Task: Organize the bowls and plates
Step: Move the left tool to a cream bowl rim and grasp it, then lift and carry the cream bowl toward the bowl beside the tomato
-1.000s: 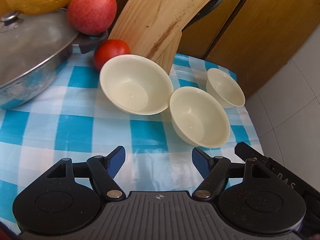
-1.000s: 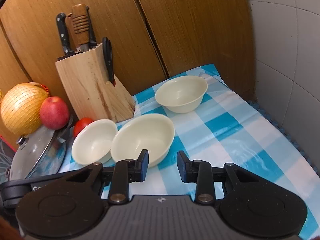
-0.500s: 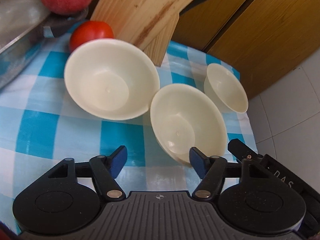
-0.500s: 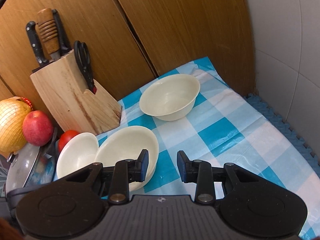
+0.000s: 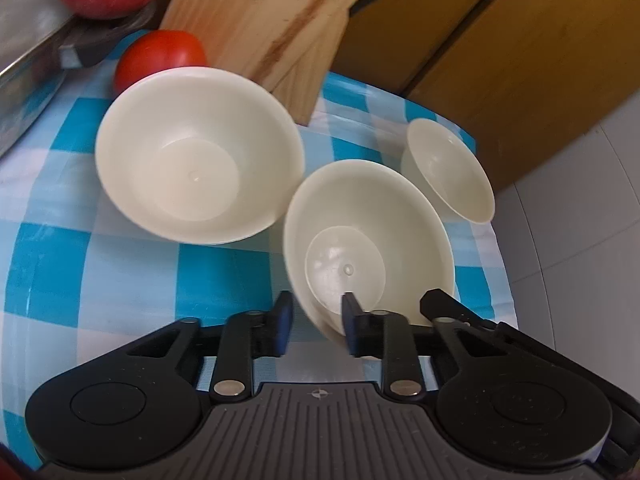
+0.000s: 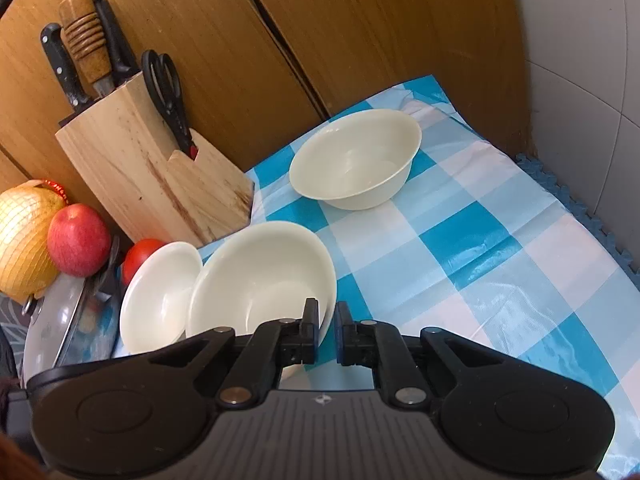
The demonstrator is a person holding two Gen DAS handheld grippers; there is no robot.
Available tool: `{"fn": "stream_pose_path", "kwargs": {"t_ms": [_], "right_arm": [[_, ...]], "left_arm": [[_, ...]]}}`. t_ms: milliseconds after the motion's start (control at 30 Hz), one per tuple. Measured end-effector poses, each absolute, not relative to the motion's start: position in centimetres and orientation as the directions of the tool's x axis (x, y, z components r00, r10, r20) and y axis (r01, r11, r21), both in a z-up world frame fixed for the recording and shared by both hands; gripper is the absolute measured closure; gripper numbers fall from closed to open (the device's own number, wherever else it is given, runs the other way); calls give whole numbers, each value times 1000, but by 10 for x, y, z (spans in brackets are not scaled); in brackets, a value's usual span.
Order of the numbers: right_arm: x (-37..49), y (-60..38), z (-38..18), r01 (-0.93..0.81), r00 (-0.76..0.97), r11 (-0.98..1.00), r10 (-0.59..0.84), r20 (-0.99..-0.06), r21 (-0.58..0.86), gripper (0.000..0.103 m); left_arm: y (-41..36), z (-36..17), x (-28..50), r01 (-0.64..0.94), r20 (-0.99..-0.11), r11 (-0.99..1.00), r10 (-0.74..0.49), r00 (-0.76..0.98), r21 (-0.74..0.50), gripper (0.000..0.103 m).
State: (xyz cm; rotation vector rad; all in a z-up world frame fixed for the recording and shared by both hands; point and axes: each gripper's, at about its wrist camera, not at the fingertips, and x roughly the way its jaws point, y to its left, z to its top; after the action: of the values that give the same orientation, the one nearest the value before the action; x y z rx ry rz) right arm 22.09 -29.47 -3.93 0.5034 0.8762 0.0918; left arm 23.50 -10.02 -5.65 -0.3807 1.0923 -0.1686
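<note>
Three cream bowls stand on the blue-checked cloth. In the left wrist view they are the left bowl (image 5: 198, 156), the middle bowl (image 5: 368, 244) and the small far bowl (image 5: 448, 168). My left gripper (image 5: 314, 322) straddles the near rim of the middle bowl, one finger inside and one outside, jaws narrowed but apart from the rim. In the right wrist view my right gripper (image 6: 326, 330) has closed on the right rim of the same middle bowl (image 6: 260, 276). The left bowl (image 6: 160, 296) and the far bowl (image 6: 356, 160) also show there.
A wooden knife block (image 6: 148, 168) with knives and scissors stands behind the bowls. A tomato (image 5: 160, 56), an apple (image 6: 78, 240), a netted melon (image 6: 24, 236) and a lidded pan (image 6: 60, 320) are at the left. A wooden wall and white tiles border the cloth.
Both grippers moved in on the middle bowl. The left jaws narrowed around its near rim. The right jaws closed on its right rim.
</note>
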Motion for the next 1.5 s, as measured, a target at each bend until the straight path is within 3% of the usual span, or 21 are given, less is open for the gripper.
{"fn": "stream_pose_path", "kwargs": {"t_ms": [700,867,1000,1300,1500], "right_arm": [[174,-289,-30,95,574,890,317,-755,446,93],[169,-290,-26,109,584,880,319,-746,462,91],[160,-294,-15,111,627,890,283,-726,443,83],[165,-300,8,109,695,824,336,-635,556,81],[179,-267,11,68,706,861,316,-633,505,79]], "left_arm": [[-93,-44,182,16,-851,945,-303,428,-328,76],[-82,-36,170,0,-844,944,-294,448,-329,69],[-67,-23,160,-26,-820,944,-271,504,-328,64],[-30,-1,148,-194,-792,906,-206,575,-377,63],[-20,8,155,-177,-759,904,-205,618,-388,54]]}}
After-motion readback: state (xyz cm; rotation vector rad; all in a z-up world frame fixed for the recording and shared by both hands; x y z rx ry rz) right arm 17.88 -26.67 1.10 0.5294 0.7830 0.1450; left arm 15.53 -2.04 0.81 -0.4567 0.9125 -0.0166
